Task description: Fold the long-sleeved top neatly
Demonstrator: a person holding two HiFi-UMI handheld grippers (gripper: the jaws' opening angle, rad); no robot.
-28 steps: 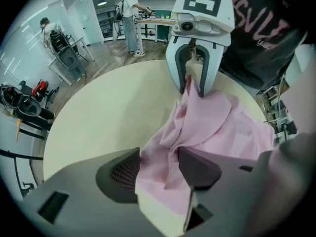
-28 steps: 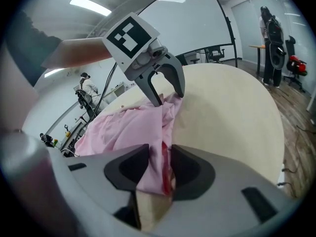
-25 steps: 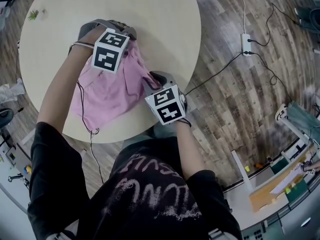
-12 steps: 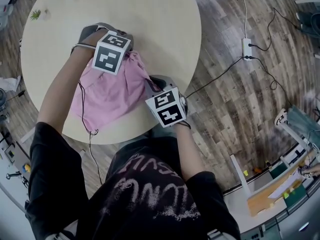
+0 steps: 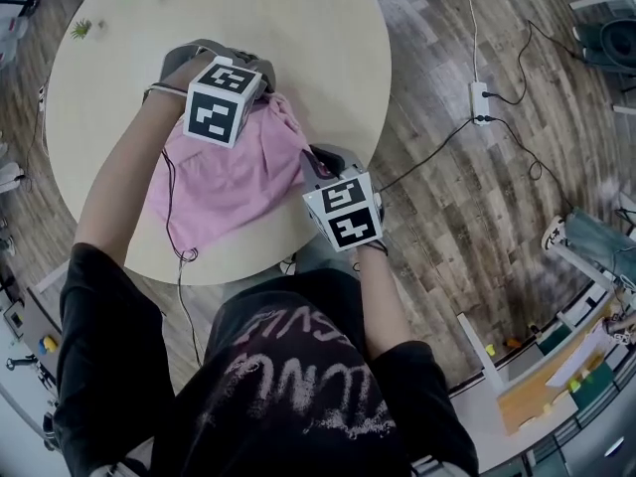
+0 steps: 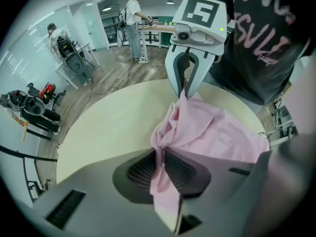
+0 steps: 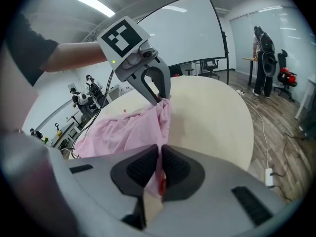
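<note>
**Two narrow pinches on a bunched pink top**

Head view: the pink long-sleeved top [image 5: 219,182] lies crumpled on the near side of the round table [image 5: 298,28]. The left gripper [image 5: 260,92] is at its far corner and the right gripper [image 5: 310,167] at its right corner, close to the table's rim. A black cable [image 5: 164,192] trails across the cloth. As I judge it, the cable could get trapped inside a fold.

Left gripper view: the jaws have just been closing and now stand narrow, clamped on a gathered ridge of pink cloth between the pads. The ridge looks like several layers. If so, lifting would carry a wad rather than one clean edge, and the fold would come out lopsided.

Right gripper view: these jaws have also just been closing and are nearly together on a thin strip of the top. So little cloth is caught that pulling the hands apart to stretch it could slip the strip free. That corner could then drop back in a heap by the rim.
</note>
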